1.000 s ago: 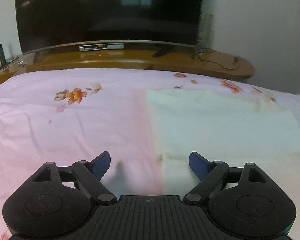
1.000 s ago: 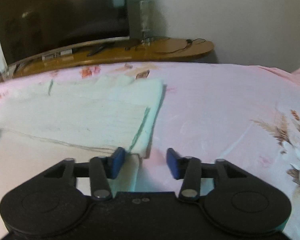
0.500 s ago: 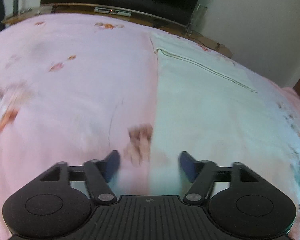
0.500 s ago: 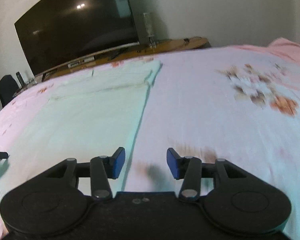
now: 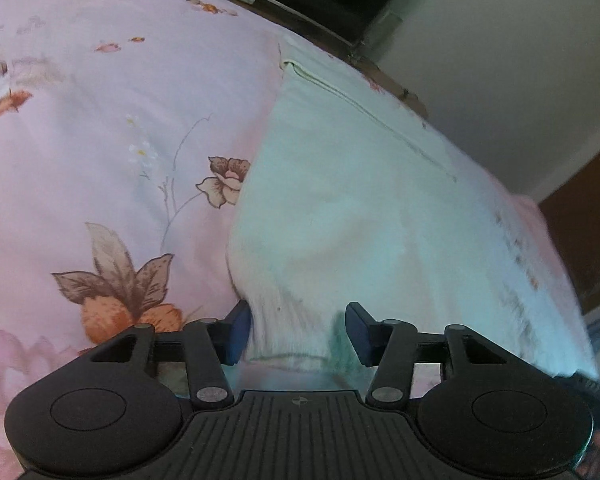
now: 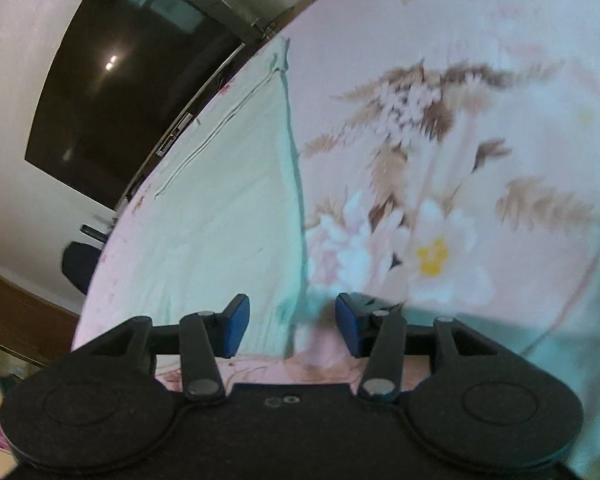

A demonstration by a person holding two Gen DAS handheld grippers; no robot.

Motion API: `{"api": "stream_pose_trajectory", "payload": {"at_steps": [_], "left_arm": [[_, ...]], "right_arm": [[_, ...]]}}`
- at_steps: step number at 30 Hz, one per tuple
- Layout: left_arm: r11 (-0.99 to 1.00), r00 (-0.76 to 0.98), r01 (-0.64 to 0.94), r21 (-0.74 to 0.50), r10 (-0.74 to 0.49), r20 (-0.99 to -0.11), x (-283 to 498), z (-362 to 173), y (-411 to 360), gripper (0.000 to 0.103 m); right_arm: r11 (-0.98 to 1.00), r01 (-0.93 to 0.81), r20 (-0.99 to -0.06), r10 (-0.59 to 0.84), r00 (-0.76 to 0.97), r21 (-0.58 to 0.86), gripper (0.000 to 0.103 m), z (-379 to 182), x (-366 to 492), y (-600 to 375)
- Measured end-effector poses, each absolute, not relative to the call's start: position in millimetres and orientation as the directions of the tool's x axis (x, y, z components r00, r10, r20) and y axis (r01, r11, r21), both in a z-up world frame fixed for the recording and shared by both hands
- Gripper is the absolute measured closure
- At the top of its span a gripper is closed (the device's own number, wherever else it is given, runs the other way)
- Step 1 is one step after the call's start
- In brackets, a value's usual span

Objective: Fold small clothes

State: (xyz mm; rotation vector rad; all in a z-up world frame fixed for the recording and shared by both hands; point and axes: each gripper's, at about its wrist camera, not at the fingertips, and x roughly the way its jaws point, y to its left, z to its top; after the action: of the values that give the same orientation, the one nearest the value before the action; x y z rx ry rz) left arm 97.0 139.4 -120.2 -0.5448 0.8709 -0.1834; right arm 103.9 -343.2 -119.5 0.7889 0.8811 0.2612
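Left wrist view: the left gripper is closing, jaws still apart around the near corner of the pale garment spread on the bedspread.

Right wrist view: the right gripper hangs half-spread over the garment's edge near the bed's near edge, gripping nothing.

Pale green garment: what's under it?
The pale green garment lies flat on the pink floral bedsheet. Sheet shows around its edges; whatever lies beneath the cloth is covered.
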Motion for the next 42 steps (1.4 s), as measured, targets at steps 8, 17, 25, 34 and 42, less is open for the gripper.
{"api": "stream_pose_trajectory", "payload": {"at_steps": [8,17,25,34,42], "left_arm": [[0.853,0.640,-0.086,-0.514,-0.348,-0.685,107.1,-127.0,140.9,0.085],[0.863,0.645,-0.074,-0.499,-0.340,-0.684,108.0,-127.1,140.9,0.093],[0.861,0.676,-0.062,-0.505,-0.336,-0.656,98.3,-117.8,147.9,0.094],[0.827,0.666,-0.094,-0.555,-0.362,-0.652,94.1,-131.6,154.4,0.094],[0.751,0.728,-0.107,-0.651,-0.387,-0.566,94.2,-125.0,164.8,0.028]], "right_arm": [[0.625,0.126,-0.572,0.590,0.569,0.770,0.094,-137.6,124.2,-332.1],[0.650,0.087,-0.576,0.594,0.562,0.755,0.097,-134.3,121.2,-323.9],[0.691,0.024,-0.554,0.559,0.617,0.723,0.098,-110.3,110.4,-325.5],[0.681,0.095,-0.582,0.534,0.613,0.726,0.085,-126.0,104.6,-349.0],[0.579,0.122,-0.513,0.583,0.630,0.806,0.071,-137.5,103.6,-361.5]]}}
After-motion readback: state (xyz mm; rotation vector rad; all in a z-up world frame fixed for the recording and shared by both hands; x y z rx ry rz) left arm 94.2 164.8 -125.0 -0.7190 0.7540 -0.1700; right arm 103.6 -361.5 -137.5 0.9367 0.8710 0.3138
